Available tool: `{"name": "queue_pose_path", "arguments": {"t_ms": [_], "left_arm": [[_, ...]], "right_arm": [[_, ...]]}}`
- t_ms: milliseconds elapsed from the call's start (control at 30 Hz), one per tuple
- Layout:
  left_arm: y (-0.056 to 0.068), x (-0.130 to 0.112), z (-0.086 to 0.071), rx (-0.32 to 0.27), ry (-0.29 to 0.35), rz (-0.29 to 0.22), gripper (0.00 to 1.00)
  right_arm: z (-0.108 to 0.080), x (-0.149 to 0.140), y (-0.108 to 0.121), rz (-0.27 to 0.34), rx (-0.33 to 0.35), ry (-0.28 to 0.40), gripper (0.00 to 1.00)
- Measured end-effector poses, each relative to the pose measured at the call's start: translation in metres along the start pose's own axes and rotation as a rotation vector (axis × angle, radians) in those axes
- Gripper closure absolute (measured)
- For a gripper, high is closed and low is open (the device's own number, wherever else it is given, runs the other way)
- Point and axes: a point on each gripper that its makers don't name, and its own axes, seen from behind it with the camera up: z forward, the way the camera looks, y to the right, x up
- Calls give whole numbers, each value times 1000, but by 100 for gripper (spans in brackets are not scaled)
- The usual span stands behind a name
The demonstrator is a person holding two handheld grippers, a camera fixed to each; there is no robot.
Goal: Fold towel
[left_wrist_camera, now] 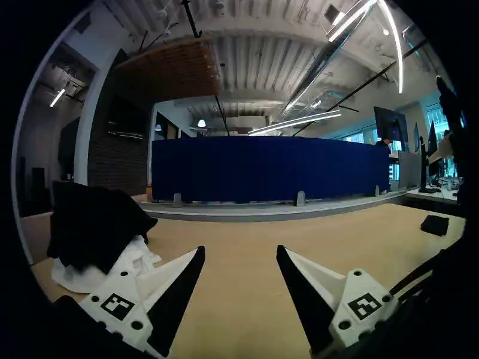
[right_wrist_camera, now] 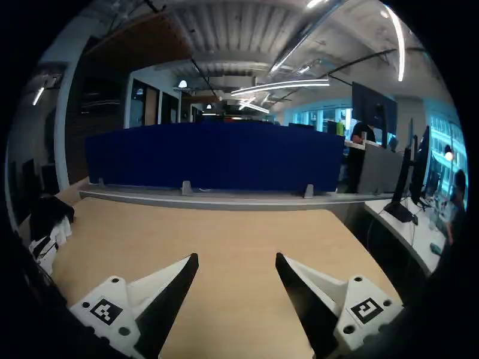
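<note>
The left gripper (left_wrist_camera: pixel 239 251) and right gripper (right_wrist_camera: pixel 236 257) both gape wide and empty above a wooden table (left_wrist_camera: pixel 335 230). A crumpled black-and-white towel heap (left_wrist_camera: pixel 96 239) sits left, just beside the left gripper and well apart from the right.

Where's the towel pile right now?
Left gripper view: the towel pile sits at the left edge of the table, just left of the open left hand-held gripper.
</note>
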Motion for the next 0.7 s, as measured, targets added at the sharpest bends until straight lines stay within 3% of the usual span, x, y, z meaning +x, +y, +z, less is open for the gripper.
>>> {"name": "queue_pose_path", "arguments": {"t_ms": [300, 700], "left_arm": [[0, 1, -1, 3, -2, 0, 12], [-1, 0, 0, 3, -3, 0, 12]], "right_arm": [[0, 3, 7, 15, 4, 32, 0], [3, 6, 14, 72, 55, 140, 0]]}}
